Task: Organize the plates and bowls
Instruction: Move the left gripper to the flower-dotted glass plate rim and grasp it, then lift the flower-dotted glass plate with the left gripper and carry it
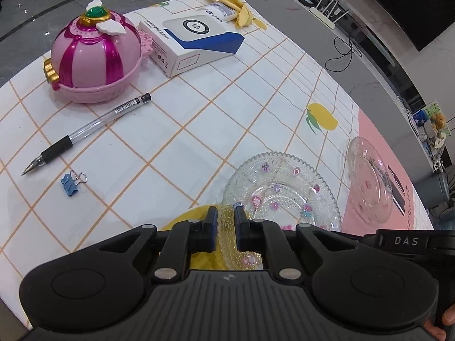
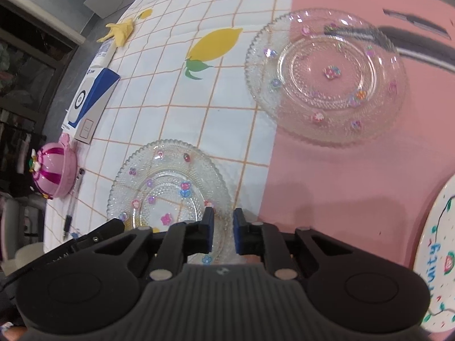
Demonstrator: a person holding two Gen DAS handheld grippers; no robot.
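Two clear glass plates with small flower stickers lie on the tablecloth. The near plate (image 1: 280,187) (image 2: 167,187) lies flat in front of both grippers. The far plate (image 1: 369,179) (image 2: 327,76) lies on the pink part of the cloth. My left gripper (image 1: 226,213) has a narrow gap between its jaws, over the near plate's rim, which shows between them untouched. My right gripper (image 2: 223,216) has a similar narrow gap, over the near plate's right edge, holding nothing. A white painted plate (image 2: 438,270) shows at the right edge.
A pink domed toy box (image 1: 95,56), a white and blue carton (image 1: 193,42), a pen (image 1: 88,129), a blue binder clip (image 1: 71,183) and a yellow cloth (image 1: 239,8) lie on the checked tablecloth (image 1: 170,142). A dark strap (image 2: 398,39) lies under the far plate.
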